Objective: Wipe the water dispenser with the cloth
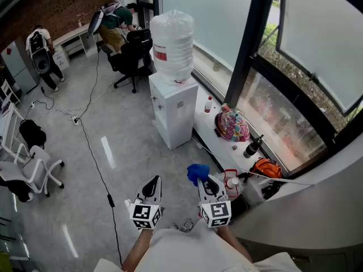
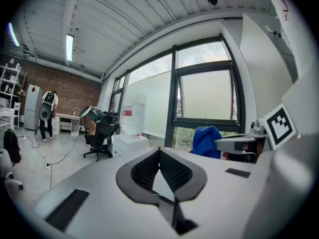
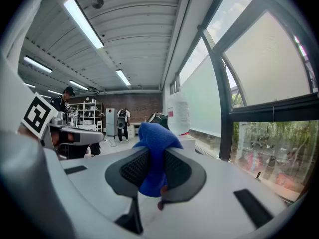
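The blue cloth (image 1: 198,173) is gripped by the right tool (image 1: 211,185), whose jaws are closed on it. In the right gripper view it is seen bunched between both pads, with a fold standing up above them and a small end hanging below. Tool and cloth are held in the air over the floor (image 1: 122,152), near the low window ledge (image 1: 212,132) and well apart from the water dispenser (image 1: 174,117).

The water dispenser, a white cabinet with a clear bottle (image 1: 172,45) upended on top, is stood on the floor just beside the ledge's outer edge, below the large window. A red label is seen on the bottle.

The left tool (image 1: 152,185) is held beside the right one, apart from it. Its jaws are brought together at the tips and nothing is held between them.

On the ledge a multicoloured bag (image 1: 232,123), a dark flask (image 1: 252,147) and an orange bag (image 1: 265,167) are lined up along the glass. A black cable (image 1: 93,157) is trailed across the floor, and a black office chair (image 1: 131,55) is placed beyond the water dispenser. Two people are seen at the far wall
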The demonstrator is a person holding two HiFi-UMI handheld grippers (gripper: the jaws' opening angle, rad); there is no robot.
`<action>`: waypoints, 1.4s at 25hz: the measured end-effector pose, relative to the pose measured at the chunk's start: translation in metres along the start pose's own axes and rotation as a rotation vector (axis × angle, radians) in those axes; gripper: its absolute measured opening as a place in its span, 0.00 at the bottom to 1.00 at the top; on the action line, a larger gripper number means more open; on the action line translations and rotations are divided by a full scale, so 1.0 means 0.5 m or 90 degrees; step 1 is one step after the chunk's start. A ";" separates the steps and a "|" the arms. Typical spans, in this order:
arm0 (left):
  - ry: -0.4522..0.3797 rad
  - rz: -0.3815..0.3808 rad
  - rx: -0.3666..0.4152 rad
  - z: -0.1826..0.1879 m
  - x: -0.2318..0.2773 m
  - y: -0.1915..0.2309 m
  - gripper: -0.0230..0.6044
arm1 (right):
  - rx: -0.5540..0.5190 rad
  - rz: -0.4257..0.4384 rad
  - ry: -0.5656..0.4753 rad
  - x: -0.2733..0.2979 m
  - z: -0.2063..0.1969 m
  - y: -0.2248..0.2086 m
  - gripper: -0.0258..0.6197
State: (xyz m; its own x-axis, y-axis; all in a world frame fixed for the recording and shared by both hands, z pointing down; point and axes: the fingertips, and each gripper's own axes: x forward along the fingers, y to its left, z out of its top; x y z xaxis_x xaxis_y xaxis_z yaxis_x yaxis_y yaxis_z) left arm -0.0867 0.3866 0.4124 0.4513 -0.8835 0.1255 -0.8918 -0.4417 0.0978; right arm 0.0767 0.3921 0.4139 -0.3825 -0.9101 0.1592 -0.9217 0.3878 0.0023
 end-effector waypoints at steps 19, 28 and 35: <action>0.014 0.022 0.002 -0.005 0.014 0.004 0.05 | 0.025 0.022 0.000 0.018 -0.011 -0.023 0.16; 0.019 0.020 0.009 -0.007 0.089 -0.028 0.05 | 0.033 0.025 -0.003 0.044 -0.019 -0.100 0.16; 0.037 0.004 0.005 -0.025 0.158 -0.044 0.05 | 0.044 0.001 0.005 0.058 -0.036 -0.164 0.16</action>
State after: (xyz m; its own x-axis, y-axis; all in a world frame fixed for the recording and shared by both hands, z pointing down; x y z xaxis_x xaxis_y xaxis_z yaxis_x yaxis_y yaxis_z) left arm -0.0308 0.3285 0.4326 0.4470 -0.8757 0.1828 -0.8945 -0.4381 0.0888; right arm 0.1425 0.3366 0.4363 -0.3843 -0.9080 0.1668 -0.9232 0.3786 -0.0655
